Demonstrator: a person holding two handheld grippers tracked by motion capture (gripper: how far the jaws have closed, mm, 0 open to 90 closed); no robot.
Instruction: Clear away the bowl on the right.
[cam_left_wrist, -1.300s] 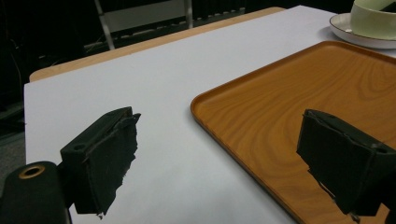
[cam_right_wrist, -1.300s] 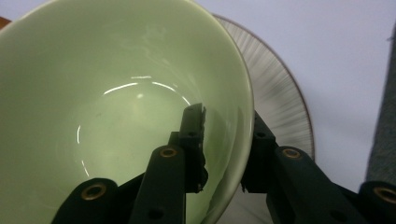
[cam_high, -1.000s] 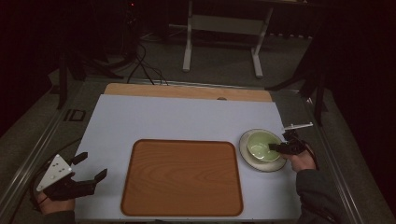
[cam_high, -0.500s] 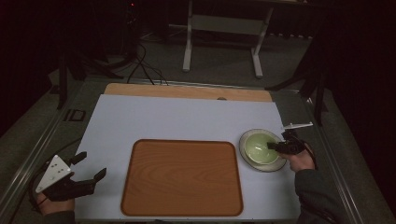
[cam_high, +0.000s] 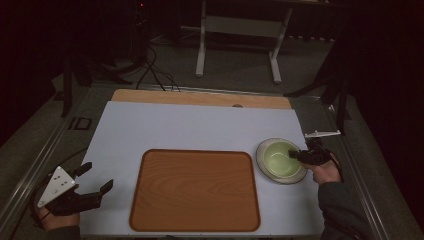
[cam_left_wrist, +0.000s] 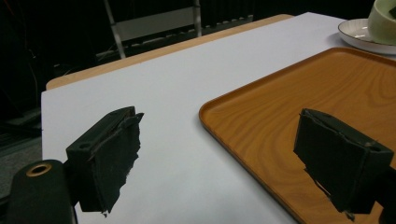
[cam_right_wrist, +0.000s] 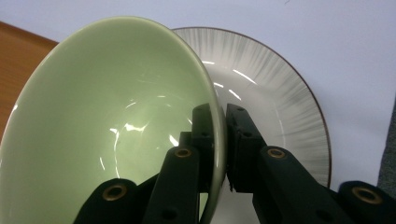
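White table, 1 tray, 1 plate, 1 bowl, 2 claws.

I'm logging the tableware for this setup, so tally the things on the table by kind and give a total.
Green bowl, its rim pinched by the right gripper: 1
White plate with a dark rim, under the bowl: 1
Wooden tray: 1
Total: 3

High overhead view of table; two close claw-mounted views, both sharing the plate.
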